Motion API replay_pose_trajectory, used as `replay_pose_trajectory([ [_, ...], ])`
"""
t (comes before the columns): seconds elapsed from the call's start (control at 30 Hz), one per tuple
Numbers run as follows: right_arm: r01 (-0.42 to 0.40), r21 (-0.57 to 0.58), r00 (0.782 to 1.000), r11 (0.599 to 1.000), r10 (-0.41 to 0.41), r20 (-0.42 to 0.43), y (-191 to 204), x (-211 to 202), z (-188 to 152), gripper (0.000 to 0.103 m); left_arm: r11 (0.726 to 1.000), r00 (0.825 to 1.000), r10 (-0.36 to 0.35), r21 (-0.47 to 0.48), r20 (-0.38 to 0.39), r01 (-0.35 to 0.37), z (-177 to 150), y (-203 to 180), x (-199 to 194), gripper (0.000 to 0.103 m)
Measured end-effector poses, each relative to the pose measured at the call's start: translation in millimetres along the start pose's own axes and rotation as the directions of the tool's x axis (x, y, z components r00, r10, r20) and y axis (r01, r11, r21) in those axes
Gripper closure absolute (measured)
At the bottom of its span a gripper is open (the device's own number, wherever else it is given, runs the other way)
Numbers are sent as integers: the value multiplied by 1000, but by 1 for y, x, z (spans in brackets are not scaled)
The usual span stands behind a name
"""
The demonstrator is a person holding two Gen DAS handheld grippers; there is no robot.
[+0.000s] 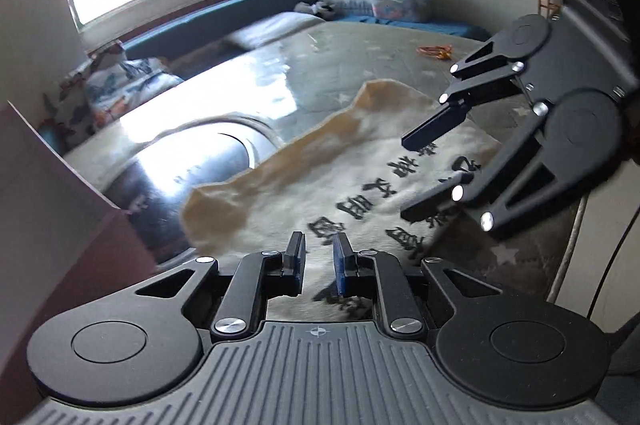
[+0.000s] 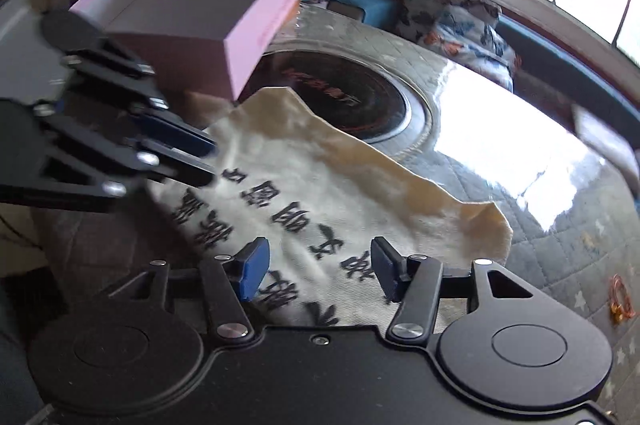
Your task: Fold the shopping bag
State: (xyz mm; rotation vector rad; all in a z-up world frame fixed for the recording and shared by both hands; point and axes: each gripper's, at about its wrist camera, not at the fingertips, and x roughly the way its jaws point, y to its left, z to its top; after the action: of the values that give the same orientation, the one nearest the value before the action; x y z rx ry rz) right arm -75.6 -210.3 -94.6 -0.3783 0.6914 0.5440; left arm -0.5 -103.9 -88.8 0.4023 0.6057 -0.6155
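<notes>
The shopping bag point(image 2: 320, 193), a cream cloth one printed with large black characters, lies spread on the quilted grey table cover point(image 2: 560, 257), its far edge wavy and lifted a little, one corner lapping the rim of the round dark hob point(image 2: 352, 93) set into the table. My left gripper point(image 1: 319, 257) hangs low over the near part of the cloth with its jaws nearly together, a narrow gap showing between the blue pads; I cannot tell whether any fabric is caught there, and to my eye they look empty. My right gripper point(image 2: 320, 269) stands about half open over the printed side, and nothing is between its pads. As I judge it, the fold has not been made, so the job now is to take two matching points along one edge. I should bring each pair of pads down around a single hem, pinch only when the cloth sits well between them, then carry both hands across together and level so the edge lands square on the opposite one. The open pink box point(image 2: 224, 25) stands just beside the bag's far left corner and could catch the cloth or my left fingers point(image 2: 188, 141) as I swing over. The sun's glare on the cover hides part of the bag's outline on the right. A small orange thing point(image 2: 622, 299) lies well apart, out of the way.
</notes>
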Motion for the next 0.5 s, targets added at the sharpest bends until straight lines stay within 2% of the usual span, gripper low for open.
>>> replay_pose_trajectory([
  [0.13,-8,38,1000,999,8,-5,5,4,-7,62,1000,1000,-14,15,-16,14,-4,-5,11,87],
  [0.5,31,89,999,996,-32,15,0,-1,-25,64,999,999,-33,-10,-40,33,-8,-2,19,86],
])
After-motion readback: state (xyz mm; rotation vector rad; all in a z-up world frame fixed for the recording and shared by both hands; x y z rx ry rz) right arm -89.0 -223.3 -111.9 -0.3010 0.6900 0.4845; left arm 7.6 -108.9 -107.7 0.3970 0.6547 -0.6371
